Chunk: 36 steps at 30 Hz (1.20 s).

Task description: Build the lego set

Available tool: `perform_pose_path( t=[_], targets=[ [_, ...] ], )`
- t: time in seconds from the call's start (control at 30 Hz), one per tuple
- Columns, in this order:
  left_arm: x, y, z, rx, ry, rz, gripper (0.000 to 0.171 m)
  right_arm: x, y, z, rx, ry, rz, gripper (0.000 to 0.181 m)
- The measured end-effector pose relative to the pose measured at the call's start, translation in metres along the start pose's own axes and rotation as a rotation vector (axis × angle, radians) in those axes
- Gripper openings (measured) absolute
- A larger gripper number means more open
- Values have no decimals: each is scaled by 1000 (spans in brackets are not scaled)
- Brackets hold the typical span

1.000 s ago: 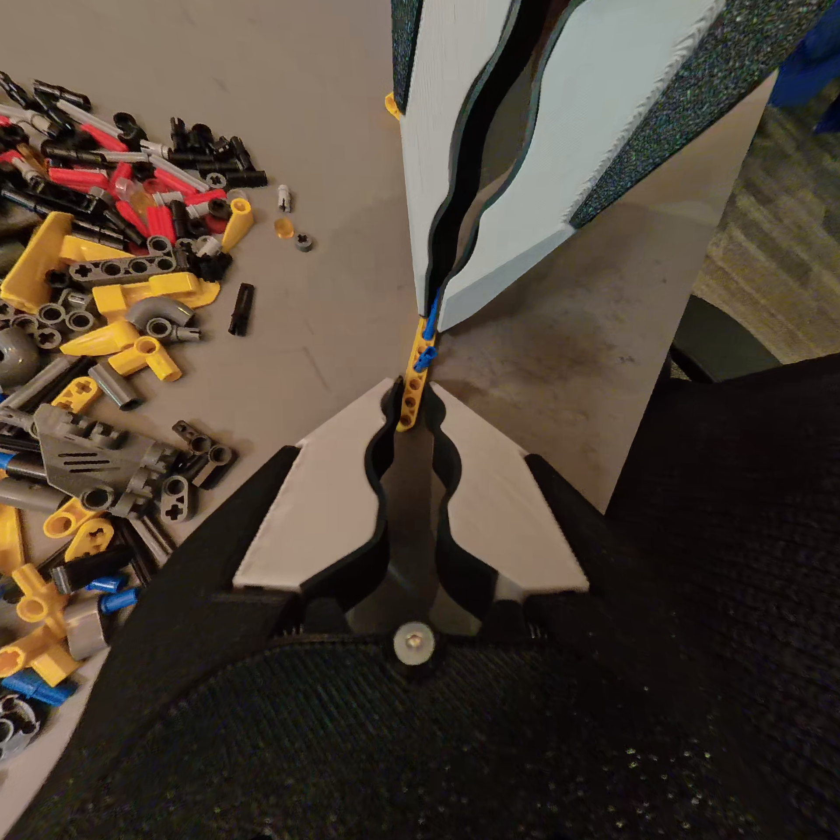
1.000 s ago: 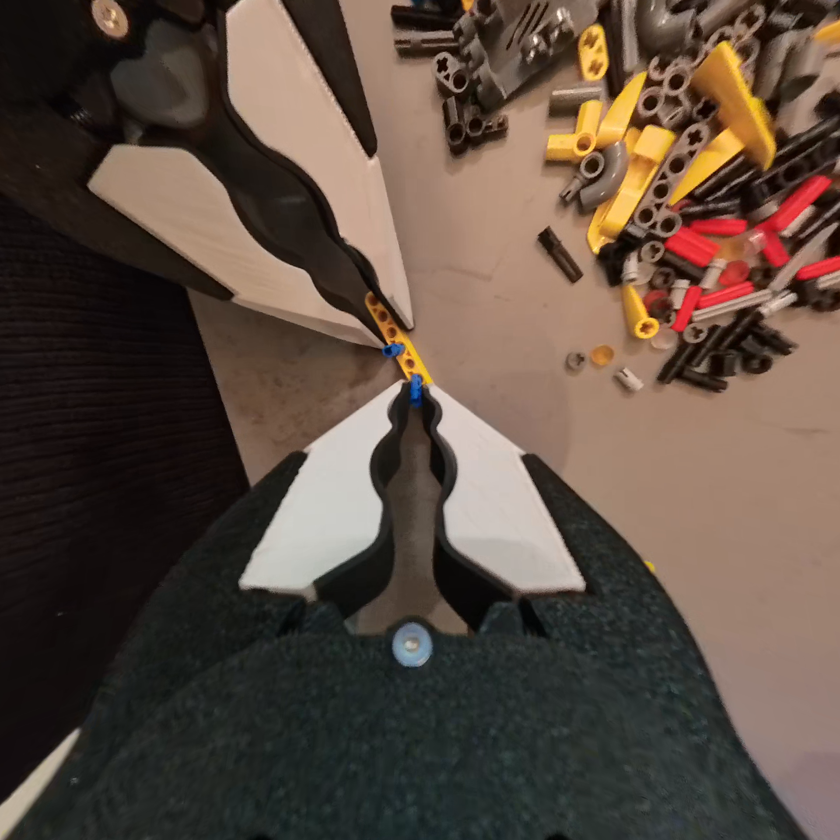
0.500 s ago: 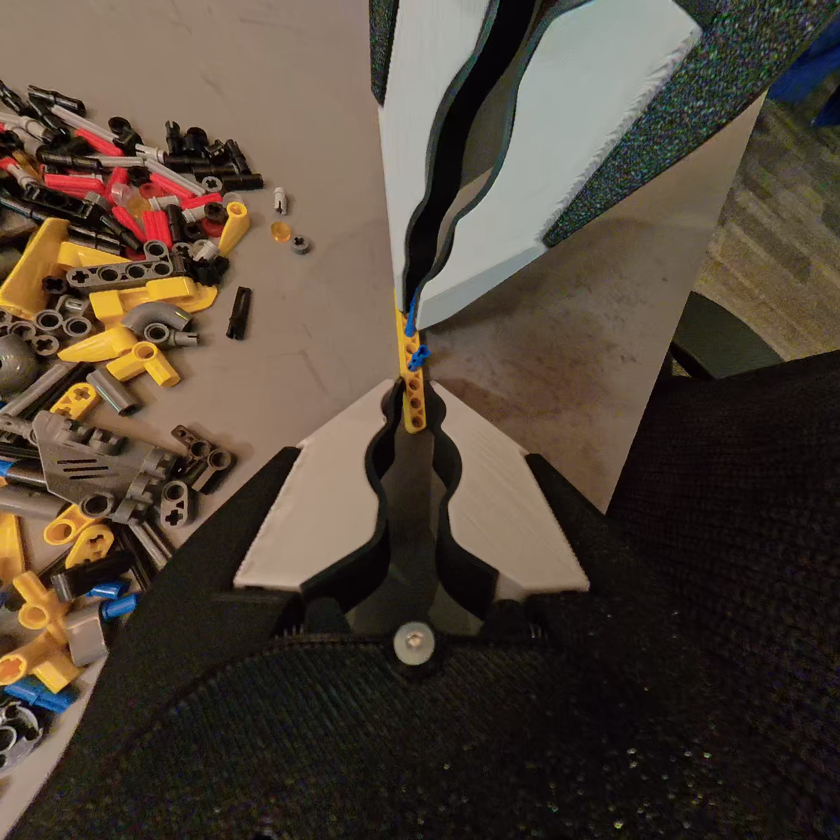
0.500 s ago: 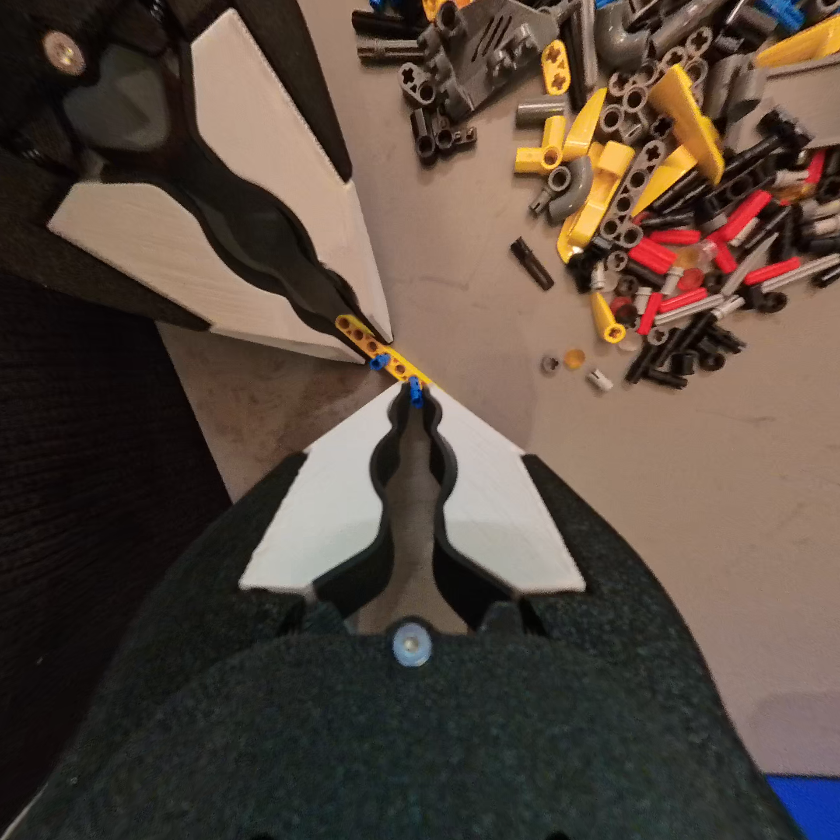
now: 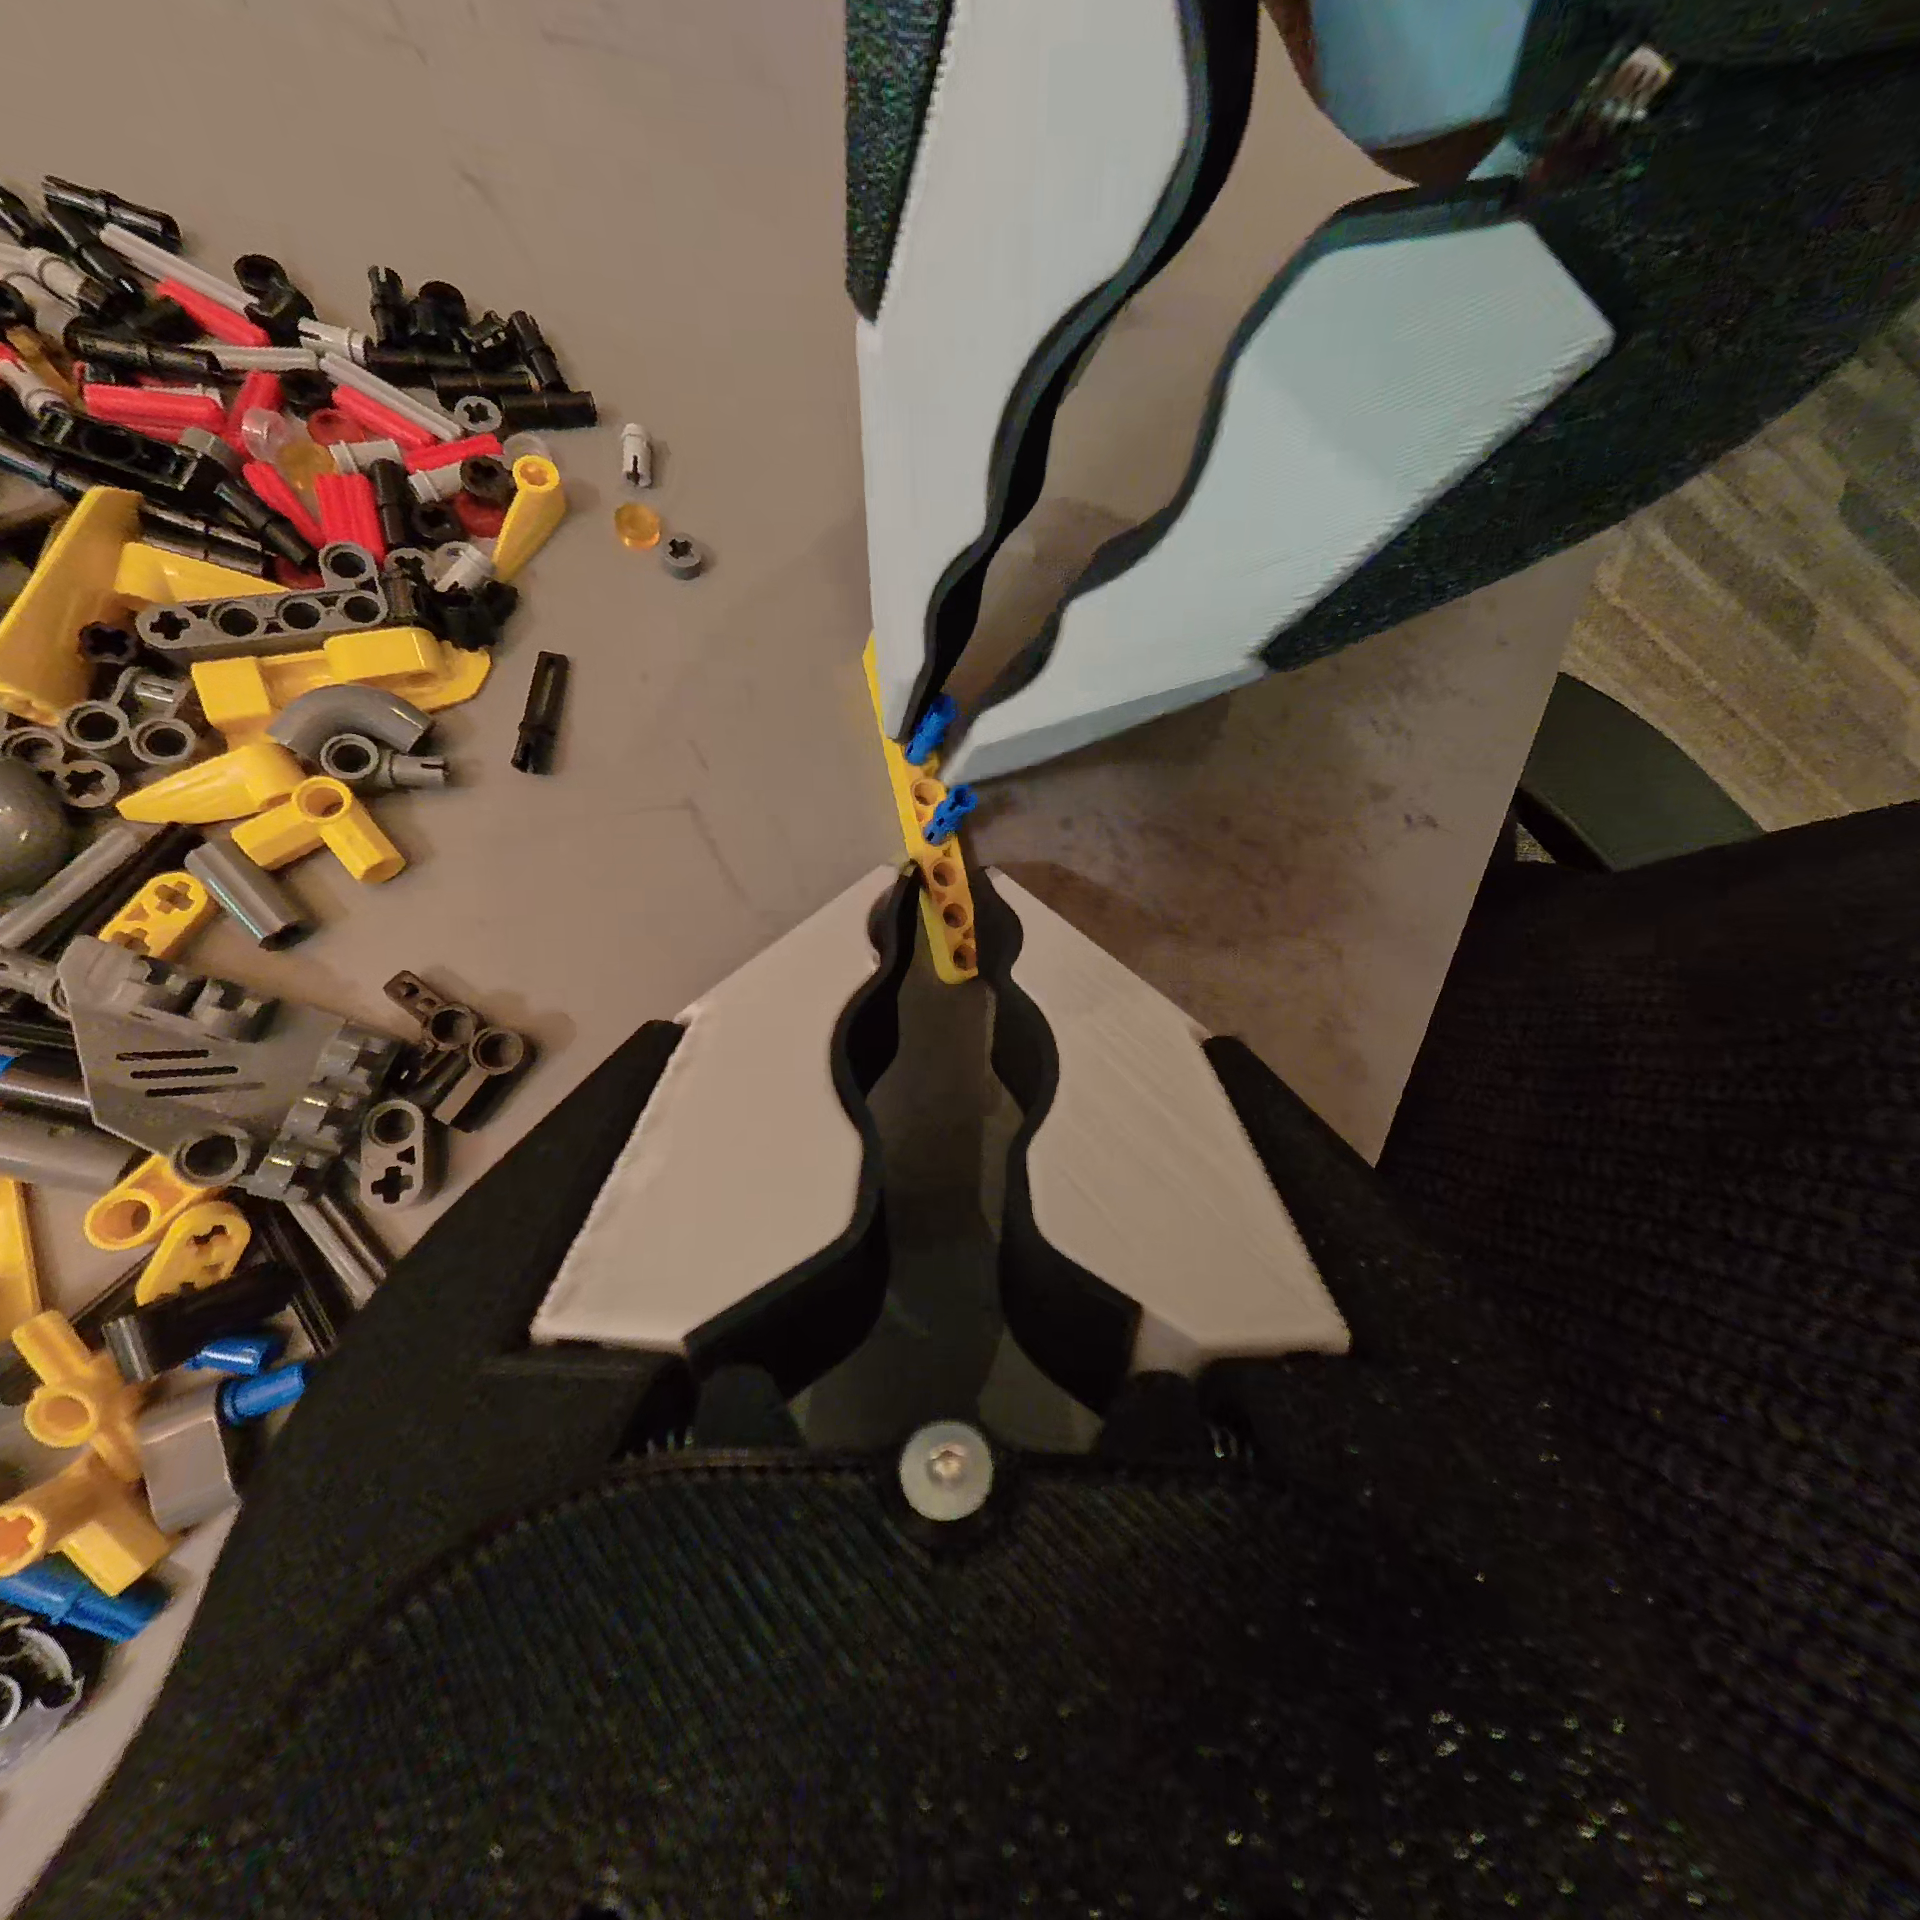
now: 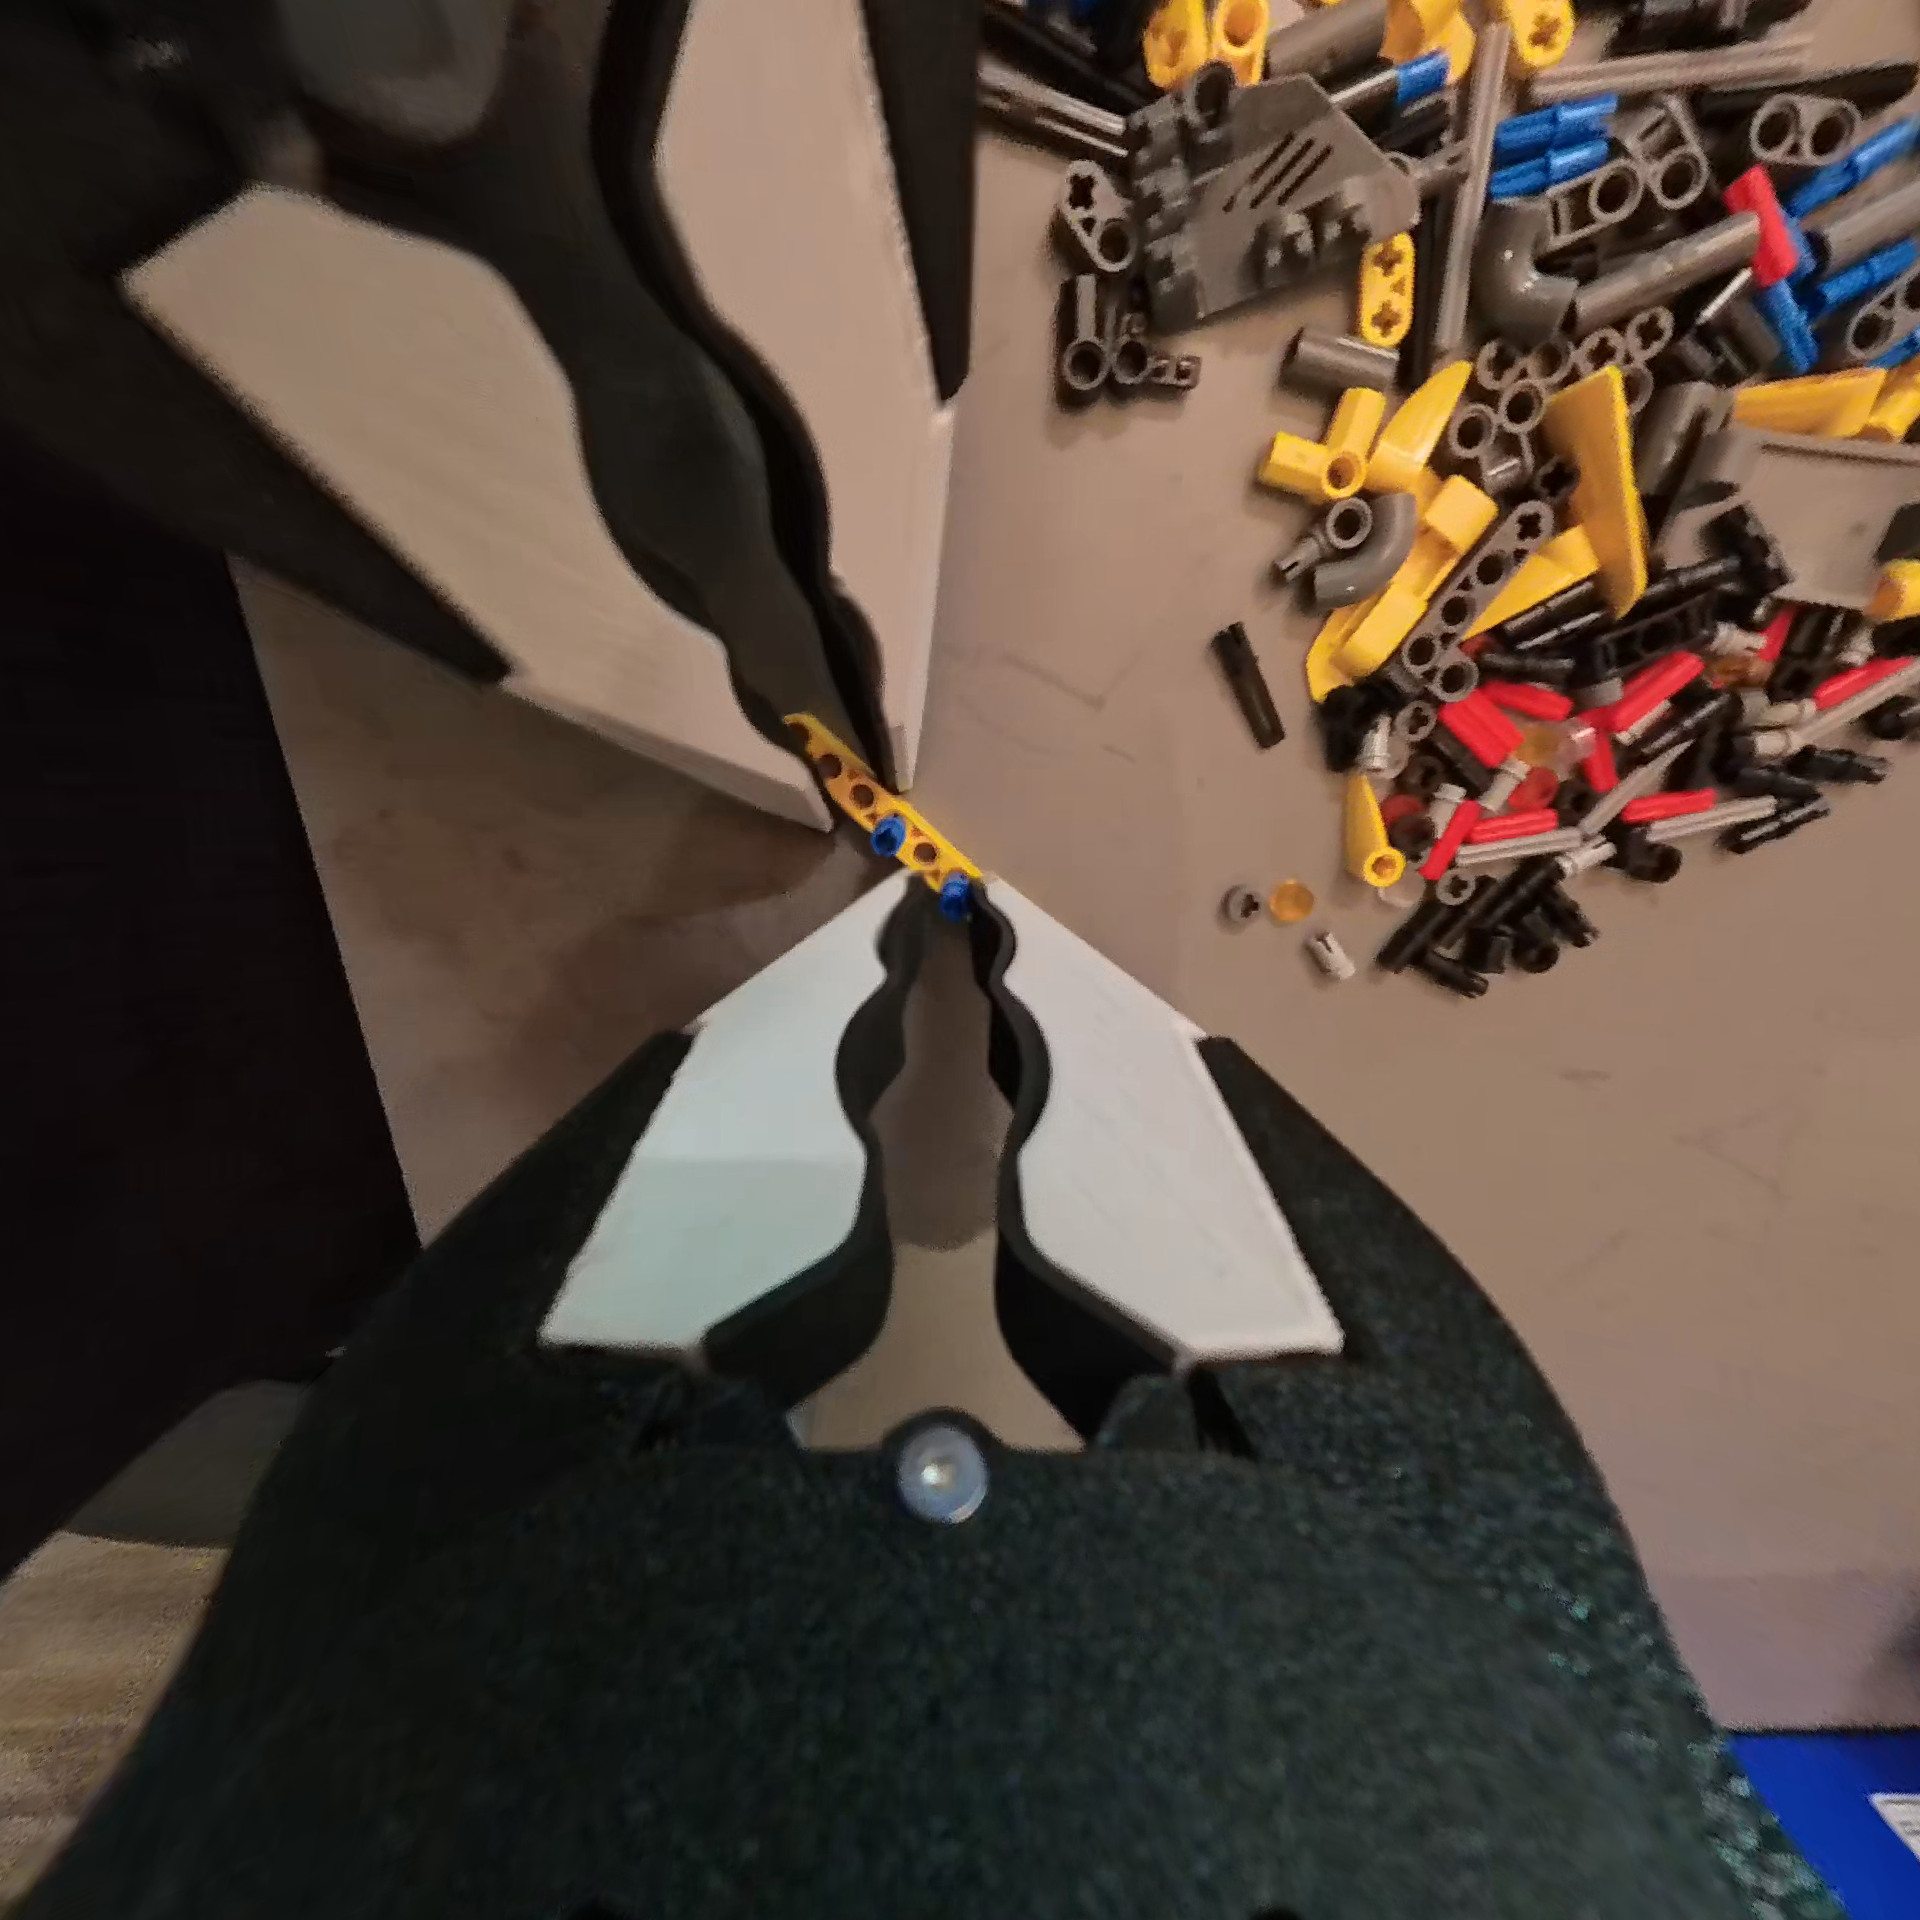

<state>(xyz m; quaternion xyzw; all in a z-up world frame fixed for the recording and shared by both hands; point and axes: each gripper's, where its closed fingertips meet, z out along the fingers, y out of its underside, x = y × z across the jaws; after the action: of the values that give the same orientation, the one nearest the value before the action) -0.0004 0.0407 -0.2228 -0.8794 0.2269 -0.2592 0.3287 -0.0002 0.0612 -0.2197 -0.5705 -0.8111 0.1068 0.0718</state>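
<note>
My left gripper [image 5: 940, 883] is shut on the lower end of a thin yellow beam with holes [image 5: 951, 920], held above the grey table [image 5: 675, 208]. Two blue pins sit in the beam: one in the middle [image 5: 951, 812], one at the far end [image 5: 930, 727]. My right gripper [image 6: 943, 899] comes from the opposite side. Its fingertips stand slightly apart around the end pin [image 6: 954, 894], with a small gap beside it. The beam [image 6: 904, 831] and the middle pin [image 6: 885, 834] also show in the right wrist view, with the left gripper [image 6: 862, 790] beyond.
A loose pile of yellow, red, black, grey and blue building parts [image 5: 260, 675] lies on the table, also in the right wrist view [image 6: 1558, 582]. The table edge and carpet floor [image 5: 1766, 582] are close by. Black knit fabric [image 5: 1662, 1195] fills the lower right. Only a small space, under 4 cm, lies between the two pairs of fingers.
The right gripper's jaws have parted a little around the end blue pin and it has swung round the beam. The left gripper still holds the beam.
</note>
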Motion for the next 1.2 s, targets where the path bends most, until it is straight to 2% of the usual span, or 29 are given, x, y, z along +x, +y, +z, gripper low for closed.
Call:
perform_pose_path(
  t=[0.07,0.13,0.43,0.53,0.67,0.9,1.0,1.07,1.13,1.2],
  targets=[
    [0,0,0,0,7,-9,7,-2,2,-2,8,-1,-19,21],
    [0,0,0,1,11,-14,6,-1,3,-6,32,15,-26,26],
    [-2,0,-1,-2,-11,29,7,4,10,-6,138,30,48,34],
    [-8,-1,-4,9,-25,8,11,-5,15,2,158,-1,101,34],
    [-23,-2,-10,23,-101,19,13,-12,19,0,193,-3,153,22],
    [-27,-8,-26,106,-50,-33,21,-1,13,-20,431,74,317,27],
    [-41,-11,-39,148,-85,-47,23,6,13,-30,544,145,379,28],
    [-54,-14,-47,170,-134,-58,24,18,17,-36,596,251,403,24],
    [-68,-19,-56,185,-195,-65,29,35,19,-55,662,393,402,10],
    [-82,-29,-65,201,-246,-58,35,56,15,-86,751,519,390,6]
  ],
)
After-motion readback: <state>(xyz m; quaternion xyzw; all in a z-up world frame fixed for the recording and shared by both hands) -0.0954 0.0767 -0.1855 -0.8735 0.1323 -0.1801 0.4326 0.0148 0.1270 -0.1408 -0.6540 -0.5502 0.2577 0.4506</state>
